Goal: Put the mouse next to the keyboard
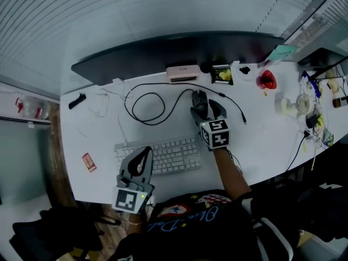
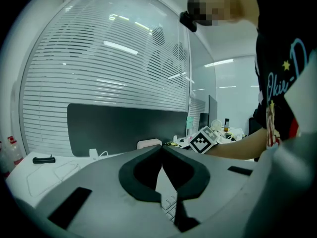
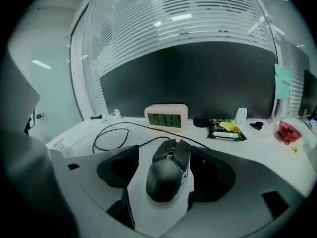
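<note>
Right tool (image 3: 164, 155) has its jaws spread wide, straddling the black wired gaming mouse (image 3: 166, 177). The pads flank the mouse's two sides. There is a visible gap on the left side, and the right pad is very close, so this is no clamp yet. Nothing is held.

Left tool (image 2: 161, 150) has its jaws closed tip to tip with nothing between them. It hovers over the left front part of the white compact keyboard (image 1: 163, 155) and is idle.

The mouse sits on the white tabletop (image 1: 261, 140) at about 1 o'clock from the keyboard's right end, near it but not beside it. It lies at 5 o'clock from the pink digital clock (image 3: 166, 118). Its black cable (image 1: 162, 84) runs off toward 9 o'clock into a loose loop.

Handling, as a judgement:
- The mouse is a rigid plastic shell, light and not fragile.
- Its top is smooth and curved, so it is likely slippery if pinched high.
- Best grip is low across the two flanks at mid-body, clear of the buttons and wheel.
- The cable will trail and may tug or twist the mouse during the carry, and the slack loop should give some room.

Target spot looks like the bare tabletop at 3 o'clock of the keyboard.
</note>
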A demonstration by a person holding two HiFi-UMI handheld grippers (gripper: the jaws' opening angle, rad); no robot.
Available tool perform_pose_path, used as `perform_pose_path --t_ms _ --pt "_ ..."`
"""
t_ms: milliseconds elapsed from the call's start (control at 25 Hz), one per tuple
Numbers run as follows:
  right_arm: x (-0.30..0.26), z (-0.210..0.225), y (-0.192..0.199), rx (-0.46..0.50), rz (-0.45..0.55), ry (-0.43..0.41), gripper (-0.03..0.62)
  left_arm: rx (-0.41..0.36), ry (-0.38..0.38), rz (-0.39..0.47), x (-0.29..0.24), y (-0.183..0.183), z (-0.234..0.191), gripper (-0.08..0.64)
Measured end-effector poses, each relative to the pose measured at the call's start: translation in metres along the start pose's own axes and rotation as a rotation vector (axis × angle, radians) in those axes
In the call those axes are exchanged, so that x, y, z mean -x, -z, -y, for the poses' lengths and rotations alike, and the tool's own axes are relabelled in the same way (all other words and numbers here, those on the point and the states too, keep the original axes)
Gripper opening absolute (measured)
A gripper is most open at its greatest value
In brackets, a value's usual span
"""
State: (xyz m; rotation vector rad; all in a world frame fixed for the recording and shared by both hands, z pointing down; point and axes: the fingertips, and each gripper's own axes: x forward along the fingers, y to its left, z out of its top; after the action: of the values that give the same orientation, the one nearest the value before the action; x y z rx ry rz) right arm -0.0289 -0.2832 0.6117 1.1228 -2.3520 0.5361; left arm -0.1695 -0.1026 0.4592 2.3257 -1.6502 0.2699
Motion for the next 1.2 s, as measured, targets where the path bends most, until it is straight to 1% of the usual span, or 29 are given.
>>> perform_pose_path --t_ms 120,320,600,960,1200 --pt "-0.013 0.006 0.010 -0.017 -0.035 0.026 0.287 0.008 0.003 -0.010 -0.005 0.004 -0.005 0.000" --pt "-0.026 0.010 0.018 -0.015 -0.071 0.055 0.292 0.021 0.009 -0.025 -0.011 0.009 -0.012 0.000" --pt "-0.037 0.010 0.027 0.037 -0.147 0.124 0.293 0.030 0.002 -0.024 -0.013 0.013 -0.019 0.000" --pt "-0.033 0.012 0.025 0.042 -0.119 0.133 0.291 0.035 -0.008 -0.020 -0.008 0.013 -0.019 0.000" --pt "-0.022 0.016 0.022 0.039 -0.088 0.129 0.291 0.022 -0.002 -0.004 -0.007 0.008 -0.015 0.000"
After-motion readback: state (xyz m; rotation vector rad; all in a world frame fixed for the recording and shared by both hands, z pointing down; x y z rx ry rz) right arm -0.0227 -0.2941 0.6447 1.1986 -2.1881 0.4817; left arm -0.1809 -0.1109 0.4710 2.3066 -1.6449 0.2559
